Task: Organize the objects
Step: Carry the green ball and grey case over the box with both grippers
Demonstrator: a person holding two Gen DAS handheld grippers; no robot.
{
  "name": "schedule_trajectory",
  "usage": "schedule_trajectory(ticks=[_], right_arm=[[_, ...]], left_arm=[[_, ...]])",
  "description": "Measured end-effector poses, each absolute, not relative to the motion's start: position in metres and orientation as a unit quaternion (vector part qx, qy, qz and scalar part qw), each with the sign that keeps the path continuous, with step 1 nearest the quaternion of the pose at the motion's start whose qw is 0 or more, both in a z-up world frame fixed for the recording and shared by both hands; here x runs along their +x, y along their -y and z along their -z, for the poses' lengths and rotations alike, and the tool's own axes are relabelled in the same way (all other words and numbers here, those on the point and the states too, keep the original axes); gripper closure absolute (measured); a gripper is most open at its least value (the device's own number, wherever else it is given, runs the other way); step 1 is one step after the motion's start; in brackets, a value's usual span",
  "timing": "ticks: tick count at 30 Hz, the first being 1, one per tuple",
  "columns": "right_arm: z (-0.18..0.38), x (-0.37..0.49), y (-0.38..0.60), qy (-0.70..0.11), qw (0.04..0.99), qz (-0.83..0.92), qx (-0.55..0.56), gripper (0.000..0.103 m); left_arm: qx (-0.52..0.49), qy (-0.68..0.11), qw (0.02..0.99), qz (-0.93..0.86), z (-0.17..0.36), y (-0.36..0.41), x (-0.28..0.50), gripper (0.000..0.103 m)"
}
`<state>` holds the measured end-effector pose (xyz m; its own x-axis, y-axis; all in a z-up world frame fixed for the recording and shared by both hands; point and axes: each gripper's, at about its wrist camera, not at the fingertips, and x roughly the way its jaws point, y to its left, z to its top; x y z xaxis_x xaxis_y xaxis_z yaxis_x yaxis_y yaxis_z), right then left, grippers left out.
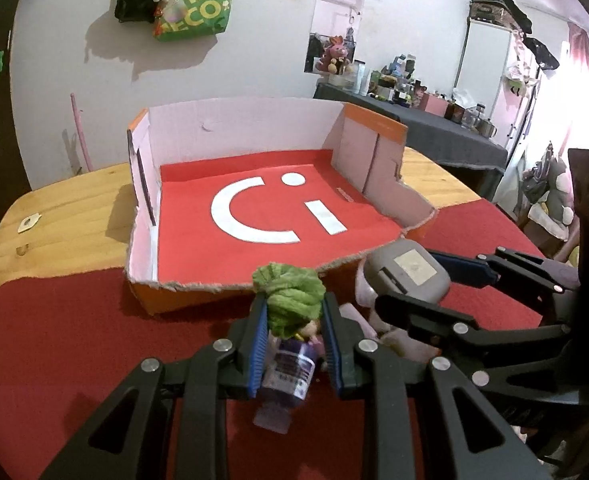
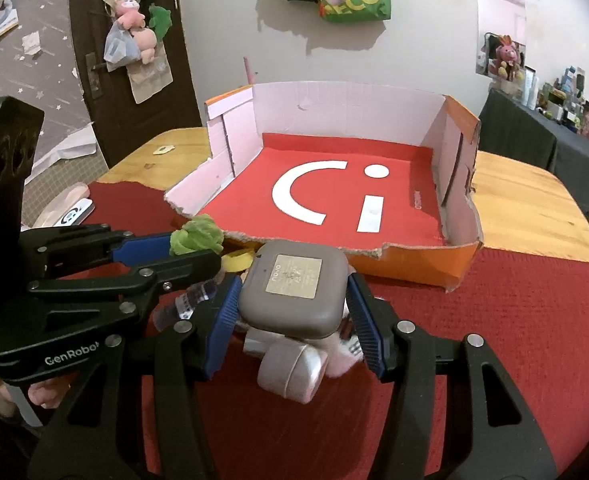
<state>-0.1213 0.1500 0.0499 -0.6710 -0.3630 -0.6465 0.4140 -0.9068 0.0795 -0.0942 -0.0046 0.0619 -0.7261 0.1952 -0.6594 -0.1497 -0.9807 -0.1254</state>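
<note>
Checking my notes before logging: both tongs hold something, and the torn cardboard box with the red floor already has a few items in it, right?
Not quite. Both tongs, left and right, do hold items, but the torn cardboard box with the red floor has nothing in it, as the right wrist view shows.

small bottle (image 1: 290,372) label blurred, unreadable
</note>
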Motion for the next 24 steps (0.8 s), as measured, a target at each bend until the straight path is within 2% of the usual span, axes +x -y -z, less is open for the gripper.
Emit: schedule_trajectory(ticks=[24], right_arm=[[-0.058,-0.182,-0.153,-0.018,0.224,0.899,0.375,0.051]], left_arm=[[-0.386,0.036,0.092,-0.917,-0.063,0.02,-0.156,0.076]])
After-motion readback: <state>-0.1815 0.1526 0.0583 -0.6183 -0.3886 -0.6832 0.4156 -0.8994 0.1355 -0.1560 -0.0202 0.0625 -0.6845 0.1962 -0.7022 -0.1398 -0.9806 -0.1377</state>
